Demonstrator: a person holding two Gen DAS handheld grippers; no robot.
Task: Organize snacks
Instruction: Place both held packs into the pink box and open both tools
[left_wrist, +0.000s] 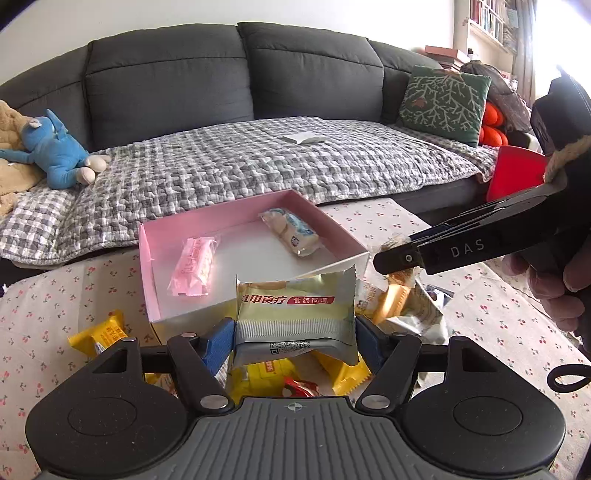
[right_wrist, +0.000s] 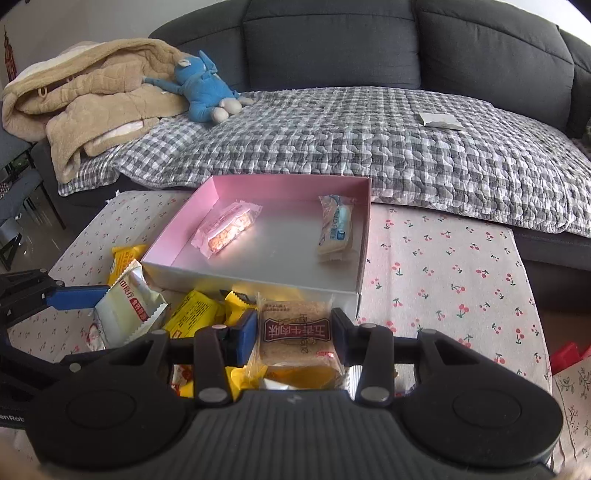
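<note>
From the left wrist camera, the pink box (left_wrist: 255, 254) sits open on the cherry-print cloth (left_wrist: 55, 306), just in front of the sofa (left_wrist: 236, 74). Inside it lie two wrapped snacks, well apart: a pink packet (left_wrist: 194, 267) toward the box's left wall and a white-and-blue packet (left_wrist: 291, 232) toward its far right corner. Nearer the camera than the box, the left gripper (left_wrist: 295, 332) pinches a pale green packet (left_wrist: 295, 314) by its two sides, the blue pads pressed against the wrapper, the packet upright and lifted above the loose pile of yellow packets (left_wrist: 103, 336) that lie just before the box's near wall. To the right of the box, the right gripper (left_wrist: 397, 264) reaches in from the side, held by a hand (left_wrist: 554, 284), with a wrapped snack caught at its tip.

From the right wrist camera, the same box (right_wrist: 266, 254) is straight ahead, the pink packet (right_wrist: 229, 229) at its left side and the white-and-blue packet (right_wrist: 336, 229) along its right wall. Just before the box's near wall, the right gripper (right_wrist: 295, 339) clamps a brown-labelled cake packet (right_wrist: 297, 336) between its pads, tilted downward. Left of the box's near corner, the left gripper's blue finger (right_wrist: 74, 297) presses the pale green packet (right_wrist: 127, 304), above the yellow packets (right_wrist: 192, 314).
</note>
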